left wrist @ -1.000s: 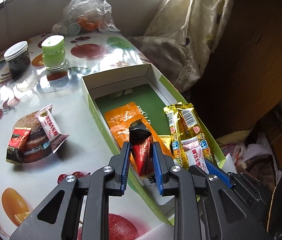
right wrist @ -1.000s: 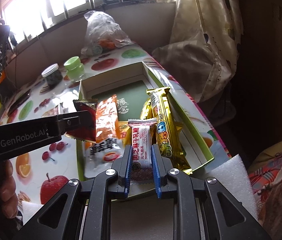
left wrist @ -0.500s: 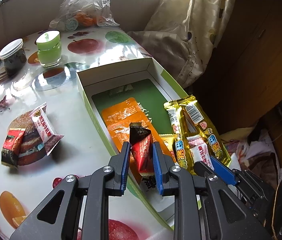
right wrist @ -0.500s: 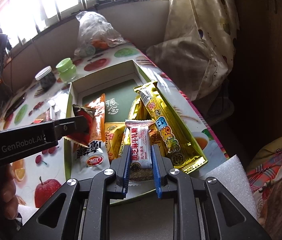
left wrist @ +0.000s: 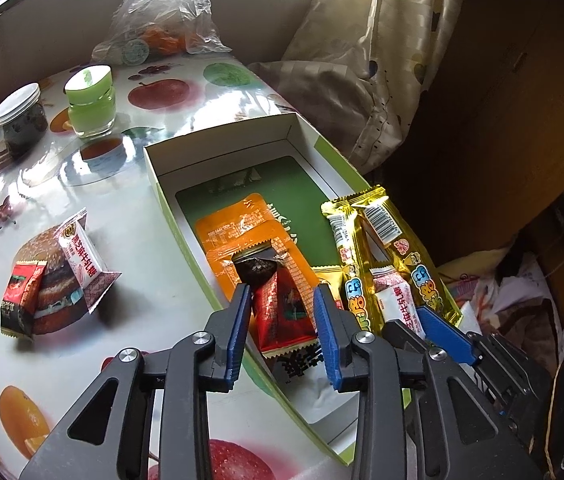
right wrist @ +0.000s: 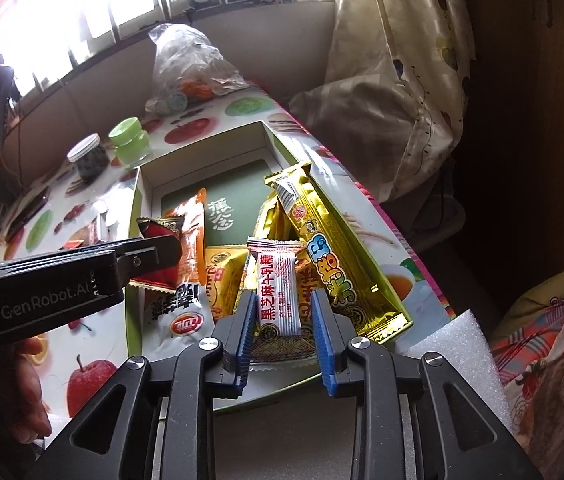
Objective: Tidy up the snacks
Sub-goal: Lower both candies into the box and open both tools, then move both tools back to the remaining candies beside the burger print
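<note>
1. The left gripper [left wrist: 282,320] hangs over the near left part of the open green-and-white box [left wrist: 218,148], its jaws apart with gaps on both sides of the red-and-black snack packet [left wrist: 282,312], which lies on the orange snack pouch [left wrist: 242,232] inside the box. Half a second ago these jaws were clamped on that packet.
2. The right gripper [right wrist: 282,320] reaches over the near edge of the box; its jaws are spread too, flanking the white sesame nougat packet [right wrist: 278,292], which rests on the other snacks. Earlier they pinched it.
3. Both grippers sit lower and nearer the box contents than a second ago.
4. Inside the box: two long gold bars [left wrist: 393,256] leaning on the right wall, one orange pouch, a yellow packet [right wrist: 222,276], plus the two released packets.
5. On the counter [left wrist: 142,240], left of the box, lie two more snacks: one white nougat packet [left wrist: 80,256] and one red packet [left wrist: 20,296], touching each other.
6. Farther back stand two jars, a dark jar [left wrist: 22,118] and a green jar [left wrist: 90,100], and one clear plastic bag [left wrist: 162,12].
</note>
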The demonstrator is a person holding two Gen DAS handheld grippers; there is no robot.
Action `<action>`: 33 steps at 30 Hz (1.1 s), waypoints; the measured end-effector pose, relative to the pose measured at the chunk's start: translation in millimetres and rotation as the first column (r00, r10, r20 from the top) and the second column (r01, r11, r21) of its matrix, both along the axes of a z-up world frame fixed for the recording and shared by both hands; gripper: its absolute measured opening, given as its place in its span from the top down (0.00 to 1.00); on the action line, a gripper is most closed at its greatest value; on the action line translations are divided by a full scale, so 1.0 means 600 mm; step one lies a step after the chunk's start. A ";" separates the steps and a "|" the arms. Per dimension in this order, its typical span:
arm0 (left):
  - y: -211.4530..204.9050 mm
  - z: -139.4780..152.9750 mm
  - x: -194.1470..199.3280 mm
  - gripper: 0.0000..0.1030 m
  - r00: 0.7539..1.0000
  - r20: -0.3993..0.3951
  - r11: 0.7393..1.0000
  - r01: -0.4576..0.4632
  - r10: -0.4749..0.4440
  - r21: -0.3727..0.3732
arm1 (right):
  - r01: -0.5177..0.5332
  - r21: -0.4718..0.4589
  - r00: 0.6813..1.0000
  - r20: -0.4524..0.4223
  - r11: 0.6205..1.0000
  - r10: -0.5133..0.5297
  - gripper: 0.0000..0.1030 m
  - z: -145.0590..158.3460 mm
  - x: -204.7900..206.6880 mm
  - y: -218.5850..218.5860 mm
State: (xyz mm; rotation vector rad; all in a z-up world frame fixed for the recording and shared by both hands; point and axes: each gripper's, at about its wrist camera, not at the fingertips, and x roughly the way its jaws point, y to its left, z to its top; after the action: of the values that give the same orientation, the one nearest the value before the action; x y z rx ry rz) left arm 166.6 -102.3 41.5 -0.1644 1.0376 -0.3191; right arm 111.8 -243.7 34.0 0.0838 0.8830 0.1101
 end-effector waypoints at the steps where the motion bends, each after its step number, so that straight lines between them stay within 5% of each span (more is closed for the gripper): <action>1: -0.001 0.000 -0.001 0.67 1.000 0.000 1.000 -0.001 0.001 0.000 | 0.000 0.001 1.000 0.000 1.000 0.000 0.72 0.000 0.000 0.000; 16: 0.006 0.022 -0.021 0.60 0.999 0.048 1.000 0.002 -0.003 0.023 | -0.003 -0.016 1.000 0.028 1.000 0.003 0.59 0.013 -0.013 0.013; 33: 0.043 0.043 -0.064 0.59 0.993 0.110 0.996 -0.056 0.048 0.075 | -0.032 -0.042 0.996 0.086 0.999 0.036 0.57 0.035 -0.035 0.040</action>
State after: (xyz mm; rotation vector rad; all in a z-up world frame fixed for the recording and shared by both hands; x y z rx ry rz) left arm 128.1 -76.4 67.0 -0.1023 0.9355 -0.2371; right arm 91.0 -220.0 54.8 0.0257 0.7999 0.1264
